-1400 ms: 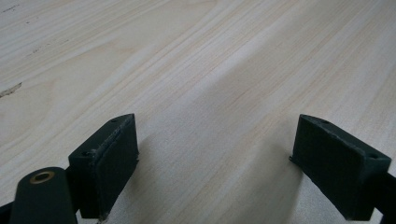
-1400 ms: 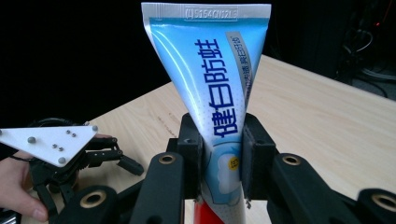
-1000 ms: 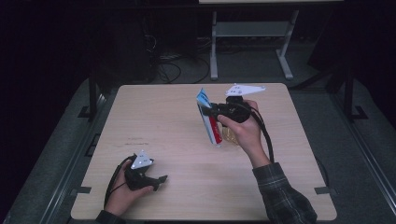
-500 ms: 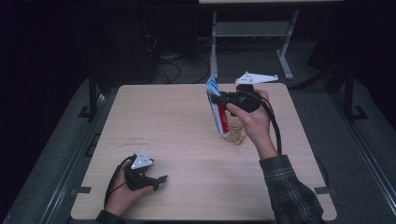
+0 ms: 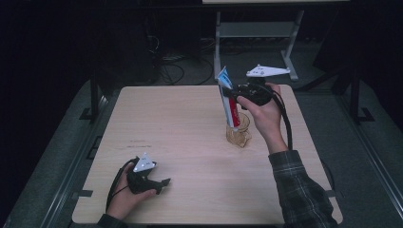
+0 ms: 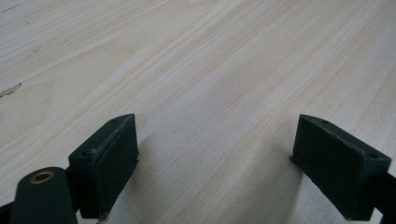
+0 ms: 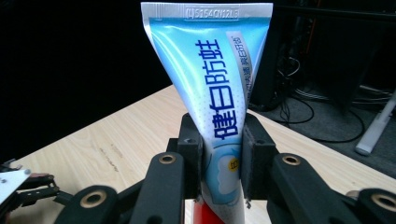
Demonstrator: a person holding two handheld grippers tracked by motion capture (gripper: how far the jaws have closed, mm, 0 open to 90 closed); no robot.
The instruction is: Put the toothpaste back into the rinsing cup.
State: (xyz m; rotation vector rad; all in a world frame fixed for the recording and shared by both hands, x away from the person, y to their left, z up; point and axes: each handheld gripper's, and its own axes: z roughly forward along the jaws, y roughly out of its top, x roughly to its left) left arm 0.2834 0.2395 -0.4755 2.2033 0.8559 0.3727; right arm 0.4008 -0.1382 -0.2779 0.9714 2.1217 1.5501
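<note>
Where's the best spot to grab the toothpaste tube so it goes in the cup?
Probably the flat middle of the toothpaste tube, pads on its two broad faces, as the right gripper holds it: crimped end up, cap end hanging over the cup.

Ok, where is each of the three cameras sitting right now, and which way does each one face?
High view: above the person's side, looking forward and down on the table; both forearms, left gripper, right gripper with the toothpaste tube over a clear cup.
Left gripper view: rides the left gripper, facing low along bare tabletop; jaws open.
Right gripper view: rides the right gripper, facing across the table; jaws shut on the tube.
Shared: high and right gripper views both show the tube and the left gripper.
</note>
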